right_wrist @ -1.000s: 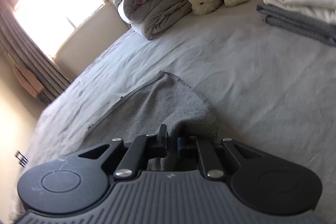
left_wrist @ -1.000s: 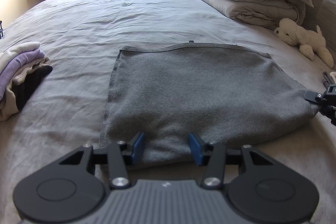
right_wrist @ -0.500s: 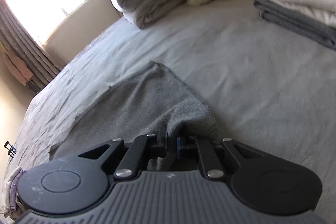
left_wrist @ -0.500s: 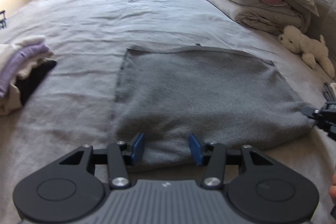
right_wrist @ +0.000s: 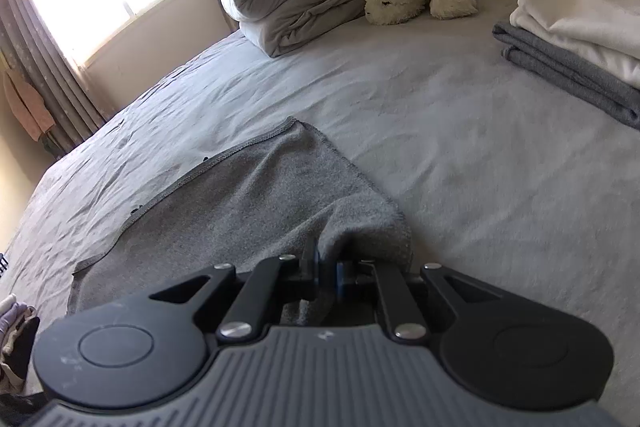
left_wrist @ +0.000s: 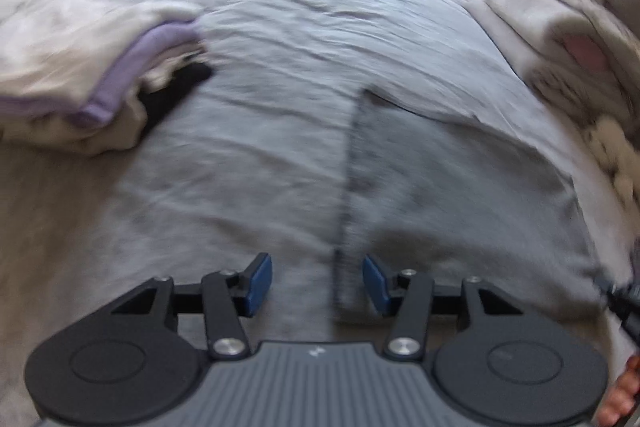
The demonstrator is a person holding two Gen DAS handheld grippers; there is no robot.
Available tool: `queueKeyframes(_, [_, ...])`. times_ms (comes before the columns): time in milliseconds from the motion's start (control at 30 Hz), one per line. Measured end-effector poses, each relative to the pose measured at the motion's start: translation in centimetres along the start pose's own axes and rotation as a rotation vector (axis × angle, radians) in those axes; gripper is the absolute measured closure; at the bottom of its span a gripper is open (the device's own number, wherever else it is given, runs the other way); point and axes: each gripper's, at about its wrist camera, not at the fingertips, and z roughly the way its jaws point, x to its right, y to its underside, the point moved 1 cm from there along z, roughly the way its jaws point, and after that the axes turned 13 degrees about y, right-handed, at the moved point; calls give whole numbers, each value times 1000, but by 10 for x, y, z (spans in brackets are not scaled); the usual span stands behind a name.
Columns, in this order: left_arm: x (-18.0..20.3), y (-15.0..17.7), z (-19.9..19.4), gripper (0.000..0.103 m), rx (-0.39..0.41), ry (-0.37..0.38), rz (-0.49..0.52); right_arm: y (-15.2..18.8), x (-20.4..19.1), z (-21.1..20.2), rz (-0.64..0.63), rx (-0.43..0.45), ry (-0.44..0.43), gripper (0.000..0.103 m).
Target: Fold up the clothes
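Left gripper (left_wrist: 317, 281) is angled down, blue pads (left_wrist: 258, 281) standing apart with nothing pinched. The jaws have just been opening a bit more, and a hemmed cloth edge lies between them but neither pad presses on it. Right gripper (right_wrist: 326, 273) is tilted down too, jaws nearly together and clamped on a bunch of grey cloth (right_wrist: 256, 203). A bit of a hand (left_wrist: 622, 397) shows at the near right corner of the left view.
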Motion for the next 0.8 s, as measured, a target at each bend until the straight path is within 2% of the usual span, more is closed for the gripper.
queueKeyframes(200, [-19,-5,-7,50,-13,27,-89,4,-13,-3,-98,67,49,91])
queueKeyframes(333, [-19,-7,-5,50,-31,54,-117,3,-22,-6,-103,90,79,91])
queueKeyframes(400, [-10,-3,-3,49,-45,76,-91,1,-22,-9,-58,90,74,91])
queueKeyframes(533, [25,9,4,48,-69,147,27,-5,-6,-3,139,-7,42,91])
queueKeyframes(600, [34,14,11,36,-81,145,67,-7,2,-1,190,-28,43,91])
queueKeyframes(800, [34,18,24,37,-109,96,82,-6,3,2,156,-25,35,91])
